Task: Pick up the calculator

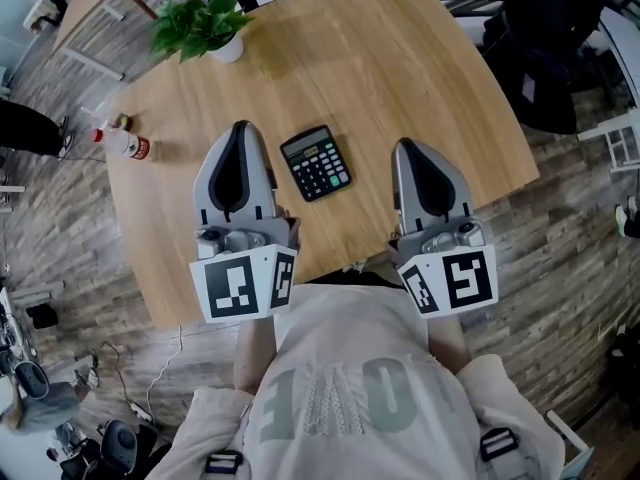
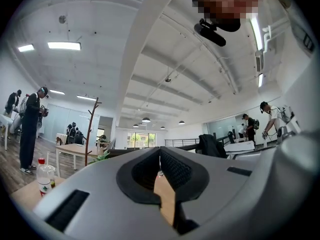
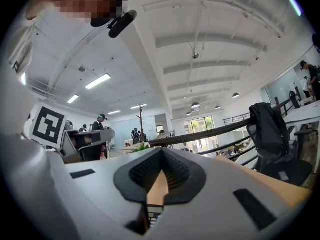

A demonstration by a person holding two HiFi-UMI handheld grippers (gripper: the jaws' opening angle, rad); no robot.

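The wooden desk (image 1: pixel 400 68) carries the calculator (image 1: pixel 316 162), flat between the left gripper (image 1: pixel 240 128) and right gripper (image 1: pixel 404 145), touching neither. Only the gripper views show both grippers closed and empty, with people (image 2: pixel 30 129) standing behind.

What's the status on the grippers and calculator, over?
Left gripper shut, empty. Right gripper shut, empty. Calculator flat on table between them, untouched. Bottle and plant well aside.
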